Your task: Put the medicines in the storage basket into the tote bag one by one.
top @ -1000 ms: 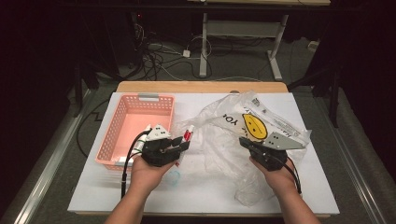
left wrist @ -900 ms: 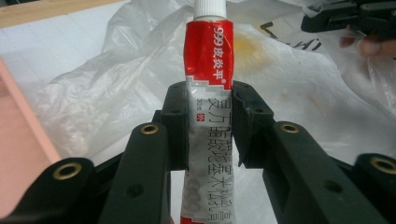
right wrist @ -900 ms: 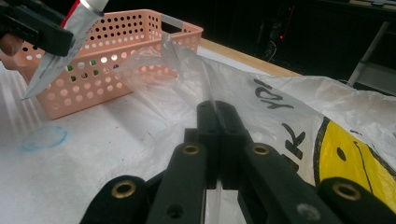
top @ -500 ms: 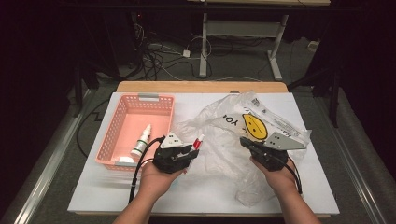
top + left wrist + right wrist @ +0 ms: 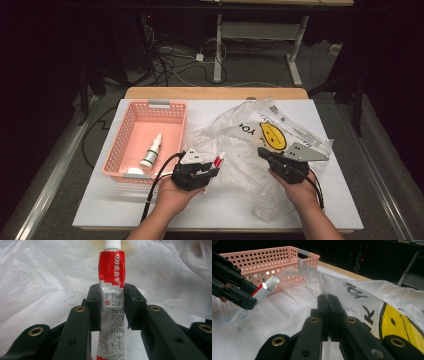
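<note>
Two grippers: both at the near half of the table (image 5: 100,210), one in each hand, left one at the left of the high view.
Left gripper (image 5: 209,172): closed on a tube, pads pressing its flat sides, as seen in the left gripper view (image 5: 113,302).
Tube (image 5: 112,290): red upper part, white lower part with printed characters, white screw cap at the far end; held by its middle, cap pointing away from the hand and toward the bag, tail running back between the jaws.
Tube from above (image 5: 218,161): just past the basket's near right corner, over the left edge of the bag.
Right gripper (image 5: 265,154): jaws pinched together on a fold of the bag; thin plastic caught between the black pads in the right gripper view (image 5: 328,302).
Bag (image 5: 260,145): clear crumpled plastic with a yellow smiling face and black letters, spread over the middle and right of the table, one flap lifted at the right gripper.
Basket (image 5: 120,145): pink, perforated walls, at the left of the table, beside the bag.
Bottle (image 5: 151,151): small, white, lying inside the basket near its middle, well apart from the tube.
Other basket contents: a pale thing at the near wall, too unclear to tell.
</note>
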Available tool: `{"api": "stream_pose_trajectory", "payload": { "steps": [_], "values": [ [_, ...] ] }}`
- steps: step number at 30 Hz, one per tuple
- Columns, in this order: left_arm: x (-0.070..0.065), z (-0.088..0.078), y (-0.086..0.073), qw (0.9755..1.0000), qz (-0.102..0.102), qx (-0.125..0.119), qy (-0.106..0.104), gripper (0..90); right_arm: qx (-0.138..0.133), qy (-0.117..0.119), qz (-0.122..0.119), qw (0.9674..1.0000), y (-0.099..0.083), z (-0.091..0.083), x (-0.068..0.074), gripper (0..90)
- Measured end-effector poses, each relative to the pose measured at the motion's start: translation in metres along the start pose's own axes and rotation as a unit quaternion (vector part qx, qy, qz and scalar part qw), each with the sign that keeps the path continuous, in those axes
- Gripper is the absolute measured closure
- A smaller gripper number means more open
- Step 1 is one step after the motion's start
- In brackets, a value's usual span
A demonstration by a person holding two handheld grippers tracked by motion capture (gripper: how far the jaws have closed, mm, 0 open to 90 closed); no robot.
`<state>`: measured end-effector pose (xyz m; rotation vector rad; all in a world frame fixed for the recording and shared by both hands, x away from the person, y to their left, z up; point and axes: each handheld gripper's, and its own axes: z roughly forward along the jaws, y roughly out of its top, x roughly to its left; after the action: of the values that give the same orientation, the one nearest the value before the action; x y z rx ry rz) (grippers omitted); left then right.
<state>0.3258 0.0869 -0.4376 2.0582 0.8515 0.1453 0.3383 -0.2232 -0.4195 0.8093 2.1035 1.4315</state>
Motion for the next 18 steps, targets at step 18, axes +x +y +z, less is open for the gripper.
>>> {"api": "stream_pose_trajectory", "payload": {
  "steps": [18],
  "values": [
    [-0.006, 0.011, 0.007, 0.9999, 0.012, -0.002, 0.000, 67.7, -0.010, -0.003, 0.004, 0.9999, 0.002, -0.001, 0.002, 90.0]
  ]
}}
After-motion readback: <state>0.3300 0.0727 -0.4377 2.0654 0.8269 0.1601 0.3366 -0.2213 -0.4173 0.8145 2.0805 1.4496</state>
